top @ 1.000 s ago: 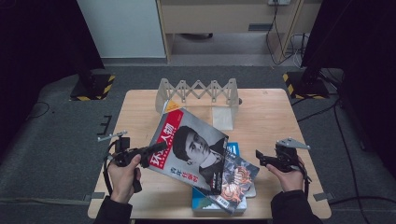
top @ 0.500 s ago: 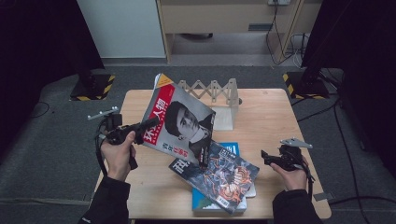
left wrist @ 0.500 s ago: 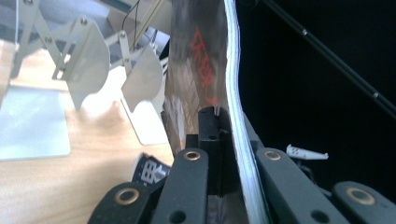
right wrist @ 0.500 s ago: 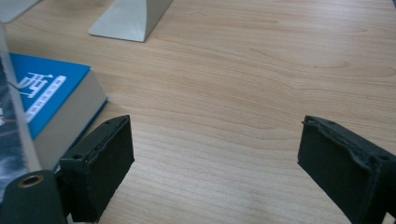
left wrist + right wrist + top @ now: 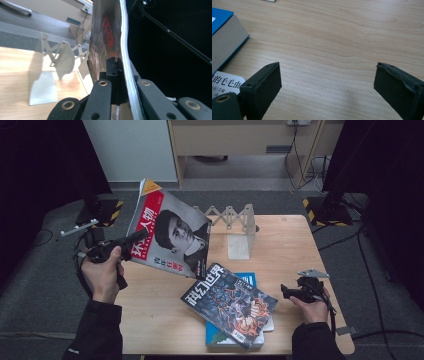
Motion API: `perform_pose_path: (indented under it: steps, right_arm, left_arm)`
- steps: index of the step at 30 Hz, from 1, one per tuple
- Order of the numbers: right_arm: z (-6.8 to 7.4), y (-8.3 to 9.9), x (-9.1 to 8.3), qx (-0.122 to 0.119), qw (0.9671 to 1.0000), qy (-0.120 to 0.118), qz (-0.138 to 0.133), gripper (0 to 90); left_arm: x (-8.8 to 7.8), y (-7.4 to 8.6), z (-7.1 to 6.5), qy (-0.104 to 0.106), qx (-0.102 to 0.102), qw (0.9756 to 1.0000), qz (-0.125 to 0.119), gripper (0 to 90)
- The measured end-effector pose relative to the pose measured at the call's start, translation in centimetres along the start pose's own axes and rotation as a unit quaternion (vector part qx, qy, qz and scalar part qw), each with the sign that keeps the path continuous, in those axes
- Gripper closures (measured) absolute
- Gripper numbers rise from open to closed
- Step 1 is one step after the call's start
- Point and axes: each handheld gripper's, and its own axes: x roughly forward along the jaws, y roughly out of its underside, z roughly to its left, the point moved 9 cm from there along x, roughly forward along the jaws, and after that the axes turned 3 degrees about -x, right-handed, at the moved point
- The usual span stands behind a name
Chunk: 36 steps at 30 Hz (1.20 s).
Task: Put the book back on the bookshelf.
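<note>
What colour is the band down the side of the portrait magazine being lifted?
Red with white lettering on the lifted portrait magazine, clearest in the high view.

The left gripper [image 5: 131, 240] is raised, its fingers [image 5: 113, 75] clamped tight, forearm angled upward. The right gripper [image 5: 286, 291] rests low, fingers [image 5: 263, 82] spread wide apart.

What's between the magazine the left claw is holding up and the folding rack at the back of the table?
Nothing visible. The left claw is shut on the red magazine, held tilted above the table. The folding rack stands just beyond its far edge, with bare wood between them. The comic magazine lies nearer the person, out of the way.
</note>
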Motion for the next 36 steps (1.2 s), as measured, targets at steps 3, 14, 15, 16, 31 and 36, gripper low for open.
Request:
perform_pose_path:
  steps: [3, 14, 15, 16, 31, 36]
  right_arm:
    - [0.1, 0.2, 0.1, 0.000, 1.0000, -0.002, 0.005, 7.3]
    - [0.1, 0.6, 0.5, -0.013, 0.9998, -0.001, 0.016, 7.1]
    - [0.1, 0.6, 0.5, -0.011, 0.9998, -0.001, 0.015, 7.1]
    - [0.1, 0.7, 0.6, -0.011, 0.9998, -0.001, 0.016, 7.1]
    - [0.1, 0.8, 0.7, -0.012, 0.9997, -0.006, 0.022, 7.3]
    - [0.1, 0.8, 0.7, -0.009, 0.9997, -0.006, 0.020, 7.4]
  left_arm:
    - [-0.6, -1.0, 0.3, -0.010, 0.003, 0.9999, -0.009, 85.7]
    - [-1.2, -3.6, 1.5, -0.058, 0.031, 0.9977, -0.017, 85.7]
    - [-1.1, -3.7, 1.7, -0.063, 0.032, 0.9974, -0.017, 85.8]
    - [-1.0, -3.8, 1.9, -0.067, 0.033, 0.9971, -0.017, 85.7]
    - [2.4, -3.8, 6.1, -0.146, 0.039, 0.9885, 0.002, 85.8]
    - [3.6, -3.1, 7.1, -0.150, 0.032, 0.9882, 0.008, 85.8]
